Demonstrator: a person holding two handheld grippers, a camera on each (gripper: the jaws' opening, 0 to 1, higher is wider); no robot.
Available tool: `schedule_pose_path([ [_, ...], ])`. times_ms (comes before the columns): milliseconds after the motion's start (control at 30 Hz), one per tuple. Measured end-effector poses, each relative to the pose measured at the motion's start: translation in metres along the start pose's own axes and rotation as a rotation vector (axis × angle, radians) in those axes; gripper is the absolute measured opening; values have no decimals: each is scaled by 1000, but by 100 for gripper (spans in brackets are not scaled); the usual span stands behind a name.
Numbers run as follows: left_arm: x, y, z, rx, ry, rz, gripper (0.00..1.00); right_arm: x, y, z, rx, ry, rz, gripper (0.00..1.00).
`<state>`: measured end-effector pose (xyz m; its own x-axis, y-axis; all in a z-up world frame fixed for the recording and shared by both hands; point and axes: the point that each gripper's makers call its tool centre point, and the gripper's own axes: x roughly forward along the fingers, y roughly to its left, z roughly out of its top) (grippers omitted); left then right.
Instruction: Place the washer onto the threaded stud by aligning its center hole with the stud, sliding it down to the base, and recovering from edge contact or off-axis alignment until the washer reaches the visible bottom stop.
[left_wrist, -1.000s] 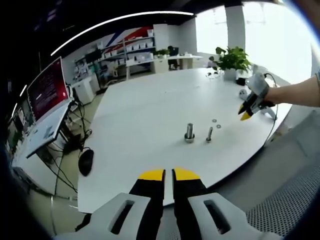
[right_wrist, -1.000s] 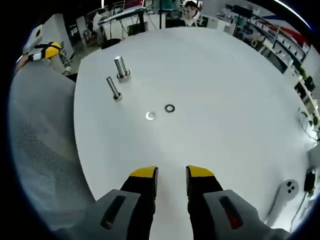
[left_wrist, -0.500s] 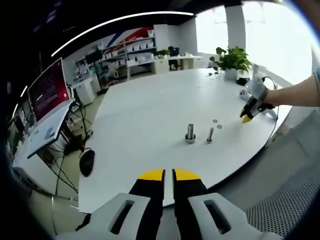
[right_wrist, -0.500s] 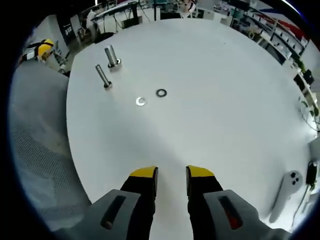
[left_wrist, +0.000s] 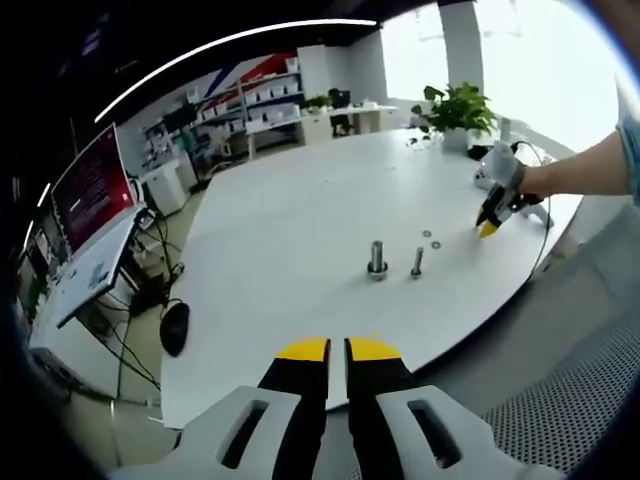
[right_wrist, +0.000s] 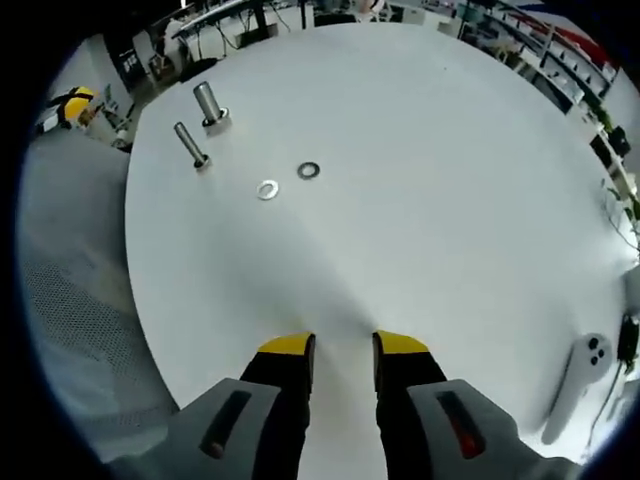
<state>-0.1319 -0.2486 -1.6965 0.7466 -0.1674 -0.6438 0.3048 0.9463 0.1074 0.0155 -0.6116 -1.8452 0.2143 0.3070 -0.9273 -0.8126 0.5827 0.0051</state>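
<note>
Right gripper view, right gripper (right_wrist: 343, 345) jaws spread, empty, two washers (right_wrist: 287, 180) beside two studs (right_wrist: 199, 125), left gripper (left_wrist: 336, 350) jaws nearly together.

- Bright daylight enters from windows (left_wrist: 540, 50) at one o'clock in the left gripper view, blown out to white.
- The white table (right_wrist: 420, 200) reflects it evenly, with soft glare and faint shadows.
- The ceiling at eleven o'clock is dark, crossed by one curved light strip (left_wrist: 220, 45).
- Fisheye bending grows toward the edges; distant shelving looks soft.
</note>
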Motion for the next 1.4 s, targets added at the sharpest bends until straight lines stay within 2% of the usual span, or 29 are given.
schedule_pose_path([
  [200, -1, 3, 3, -25, -21, 11, 2, -1, -1, 0, 16, -16, -4, 25],
  [333, -1, 3, 3, -19, -23, 5, 0, -2, 0, 1, 27, -57, -10, 24],
  [433, -1, 3, 3, -27, -25, 5, 0, -1, -2, -2, 26, -73, -6, 26],
  [533, -1, 3, 3, -24, -23, 4, 0, -5, 2, -11, 6, -36, -9, 26],
  [600, -1, 3, 3, -25, -24, 4, 0, -8, 0, -11, -6, -66, -22, 25],
  [700, -1, 3, 3, -24, -23, 2, 0, -13, -8, -12, 57, -84, -52, 25],
  [767, -1, 3, 4, -28, -28, 3, 0, -16, -12, -14, 70, -97, -65, 25],
  [833, -1, 3, 4, -27, -29, 1, 0, -19, -21, -20, 62, -91, -112, 25],
  [933, -1, 3, 4, -29, -29, 2, 0, -16, -30, -23, 105, -99, -120, 25],
  [1000, -1, 3, 4, -30, -28, 2, 0, -13, -47, -27, 118, -97, -129, 25],
  [1033, -1, 2, 3, -28, -24, 0, 0, -12, -48, -25, 126, -98, -134, 25],
  [1100, -1, 2, 2, -27, -21, -1, 0, -7, -51, -26, 214, -88, -130, 24],
  [1133, -1, 2, 3, -27, -21, -1, 0, -5, -52, -25, 229, -94, -122, 24],
  [1267, -1, 2, 2, -23, -18, 1, 0, -1, -51, -26, 213, -80, -119, 21],
  [1333, -1, 2, 3, -29, -19, 0, 0, -3, -49, -23, 228, -96, -116, 19],
  [1400, -1, 2, 3, -28, -23, -1, 0, -3, -55, -22, 226, -97, -115, 18],
])
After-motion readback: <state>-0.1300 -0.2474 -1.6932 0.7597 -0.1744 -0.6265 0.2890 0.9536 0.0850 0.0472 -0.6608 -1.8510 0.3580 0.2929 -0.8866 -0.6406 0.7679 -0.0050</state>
